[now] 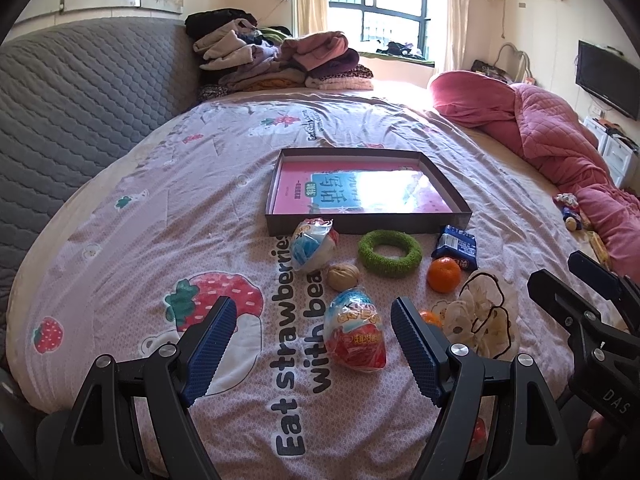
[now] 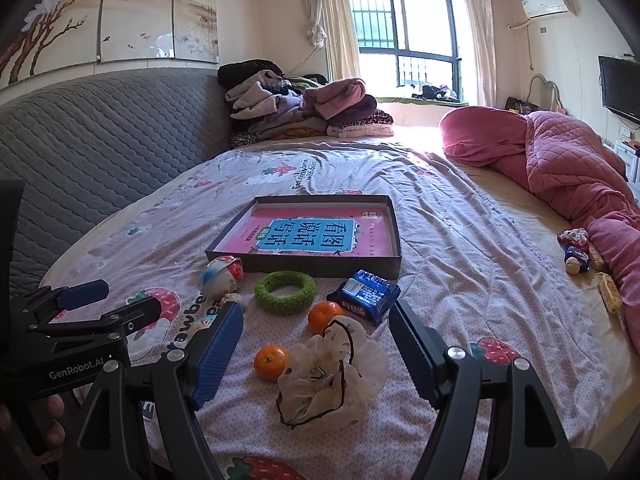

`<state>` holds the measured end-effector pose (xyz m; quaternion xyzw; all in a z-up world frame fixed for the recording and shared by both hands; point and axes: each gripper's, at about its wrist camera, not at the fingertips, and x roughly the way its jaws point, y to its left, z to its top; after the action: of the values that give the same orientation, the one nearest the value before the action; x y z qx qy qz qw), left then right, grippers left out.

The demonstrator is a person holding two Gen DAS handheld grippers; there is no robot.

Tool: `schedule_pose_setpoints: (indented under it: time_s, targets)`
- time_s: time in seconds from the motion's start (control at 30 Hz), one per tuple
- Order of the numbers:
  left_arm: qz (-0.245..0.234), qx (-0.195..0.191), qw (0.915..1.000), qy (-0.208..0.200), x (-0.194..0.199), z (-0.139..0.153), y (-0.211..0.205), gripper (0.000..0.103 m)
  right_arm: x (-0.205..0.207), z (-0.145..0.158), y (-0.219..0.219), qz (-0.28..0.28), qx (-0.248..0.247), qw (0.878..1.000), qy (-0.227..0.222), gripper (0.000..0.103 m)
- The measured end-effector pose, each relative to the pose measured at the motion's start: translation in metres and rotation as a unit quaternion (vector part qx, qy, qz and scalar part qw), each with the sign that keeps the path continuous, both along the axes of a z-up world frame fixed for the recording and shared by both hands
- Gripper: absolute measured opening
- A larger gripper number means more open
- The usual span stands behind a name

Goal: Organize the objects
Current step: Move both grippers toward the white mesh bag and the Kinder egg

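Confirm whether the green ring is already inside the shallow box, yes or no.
No. The green ring lies on the bedspread just in front of the shallow box, whose pink floor holds no loose objects.

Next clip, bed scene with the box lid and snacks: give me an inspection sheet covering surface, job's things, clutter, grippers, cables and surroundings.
Surface: strawberry-print bedspread, wrinkled.
Job's things: shallow dark box with a pink book inside; in front of it lie two wrapped toy eggs, a walnut, a green ring, a blue snack pack, two oranges, and a white ruffled bag.
Clutter: folded clothes pile; pink quilt; small packets beside it.
Grippers: left gripper open over one egg; right gripper open over the bag; neither holds anything.
Cables: nothing seen on the bed.
Surroundings: window, television, air conditioner, grey headboard.
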<state>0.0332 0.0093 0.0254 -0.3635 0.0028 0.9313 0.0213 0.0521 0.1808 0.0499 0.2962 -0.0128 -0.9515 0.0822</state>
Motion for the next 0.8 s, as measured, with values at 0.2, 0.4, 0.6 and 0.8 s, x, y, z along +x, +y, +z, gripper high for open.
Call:
schedule_pose_setpoints:
  time_s: [0.2,0.4,0.6,0.8]
  targets:
    - [-0.003,0.002,0.9998,-0.018,0.0,-0.01,-0.001,0.08,-0.001,-0.01,0.001,0.001,0.004,1.0,-0.022,0.075]
    - [-0.008,0.001,0.9993,-0.036,0.0,-0.022,0.0,0.08,-0.002,-0.019,0.003,0.001,0.007,0.999,-0.039,0.075]
    - [-0.008,0.007,0.9988,-0.048,-0.001,-0.028,-0.001,0.08,-0.005,-0.025,0.006,-0.001,0.007,0.999,-0.053,0.075]
    - [-0.011,0.012,0.9972,-0.073,-0.005,-0.039,0.0,0.08,-0.009,-0.035,0.006,-0.003,0.011,0.997,-0.077,0.075]
